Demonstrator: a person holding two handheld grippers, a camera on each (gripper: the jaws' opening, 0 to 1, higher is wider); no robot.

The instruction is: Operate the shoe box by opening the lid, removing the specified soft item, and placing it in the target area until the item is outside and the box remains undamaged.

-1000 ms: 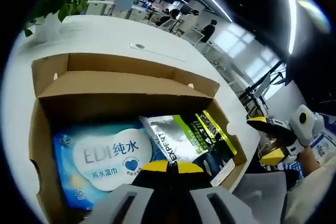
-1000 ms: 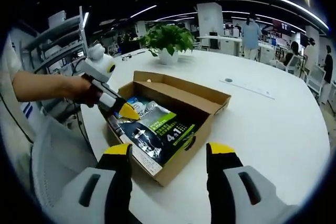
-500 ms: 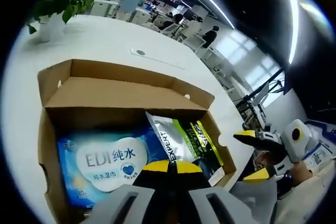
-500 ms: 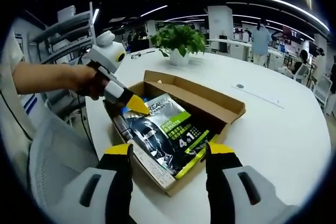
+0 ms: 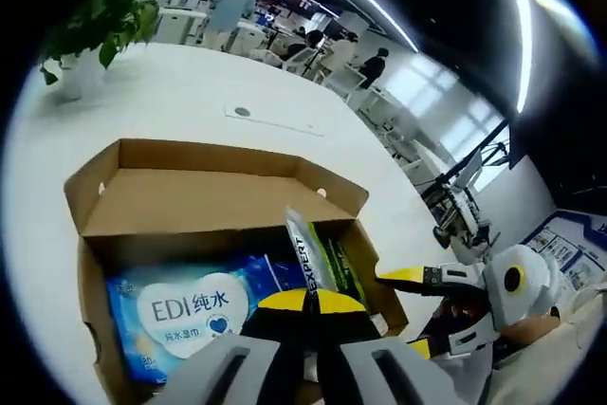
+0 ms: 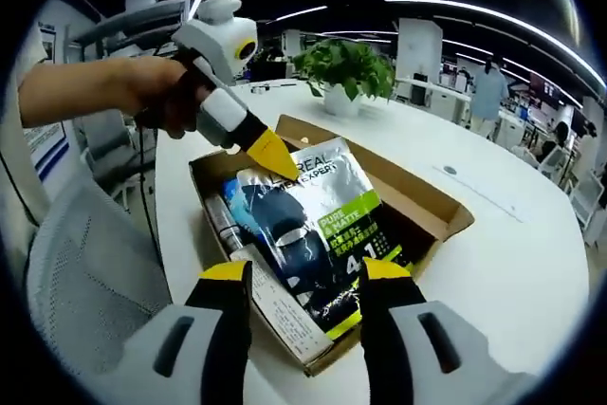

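Observation:
The open cardboard shoe box lies on the white table with its lid folded back. Inside, a blue wet-wipes pack lies flat at the left. My left gripper is shut on the top edge of a silver, green and black pouch, which stands tilted up out of the box. In the right gripper view the left gripper pinches that pouch above the box. My right gripper is open just in front of the pouch's lower end, and it shows as the right gripper beside the box.
A potted plant stands on the table behind the box, also seen as the plant. A grey mesh chair sits at the table's near edge. A person's hand holds the left gripper. Desks and people fill the office background.
The left gripper has lifted the pouch from lying flat to standing tilted out of the box. The right gripper has moved closer to the pouch's lower end.

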